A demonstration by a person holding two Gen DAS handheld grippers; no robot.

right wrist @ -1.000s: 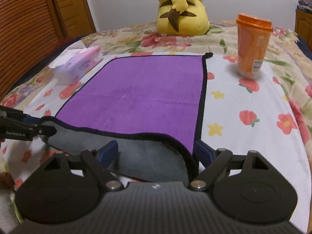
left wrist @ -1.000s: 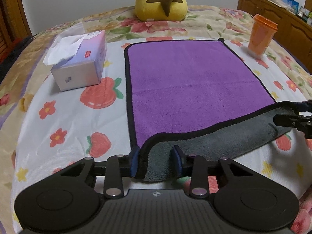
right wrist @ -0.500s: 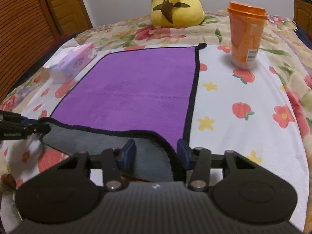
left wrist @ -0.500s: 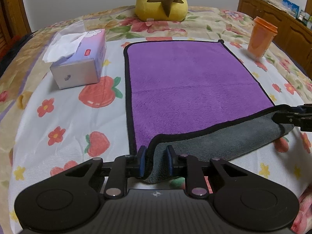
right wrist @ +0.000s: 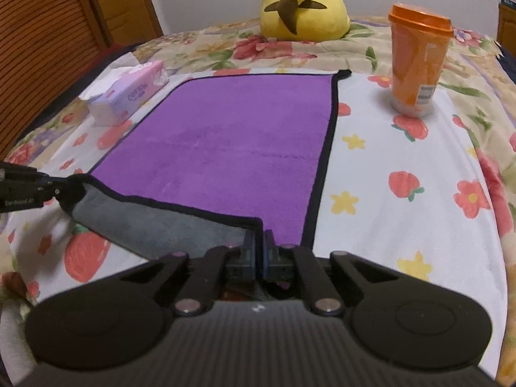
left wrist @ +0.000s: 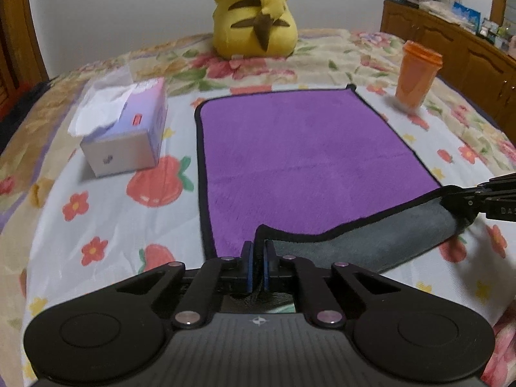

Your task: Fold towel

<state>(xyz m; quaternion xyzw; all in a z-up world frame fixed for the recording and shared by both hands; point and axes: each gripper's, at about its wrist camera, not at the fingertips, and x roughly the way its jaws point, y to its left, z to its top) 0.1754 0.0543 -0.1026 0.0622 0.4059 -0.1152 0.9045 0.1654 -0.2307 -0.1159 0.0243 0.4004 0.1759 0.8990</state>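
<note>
Purple towel (left wrist: 300,158) lies flat on the bed (left wrist: 106,225), long way running from the near edge toward the plush (left wrist: 256,16). Its two near corners are lifted so the grey underside (left wrist: 371,245) shows as a band along the near hem. The left tongs (left wrist: 257,251) are pressed together on the near-left corner, pinching the black-bound edge; the right tongs (right wrist: 259,242) are pinching the near-right corner the same way. Each pair also shows at the side of the other's view, level with it.

The step in hand looks like the first fold: carrying the near hem over to meet the far hem. To do it well, raise both corners together and only high enough for the cloth to clear itself, then travel forward at one pace so the hem stays straight and taut between the tongs. A slack hem would sag in the middle and lay a crooked crease. Keep the side edges stacked over the black border below as the corners go, and aim for the far corners, the right one marked by the small loop (right wrist: 344,73).

Mind the neighbours: the tissue box (left wrist: 129,135) sits near the left edge and the orange cup (right wrist: 417,61) stands near the far-right corner, so the tongs should stay inside the towel's outline. Lower the corners flat before letting go, since plush cloth tends to spring back.
</note>
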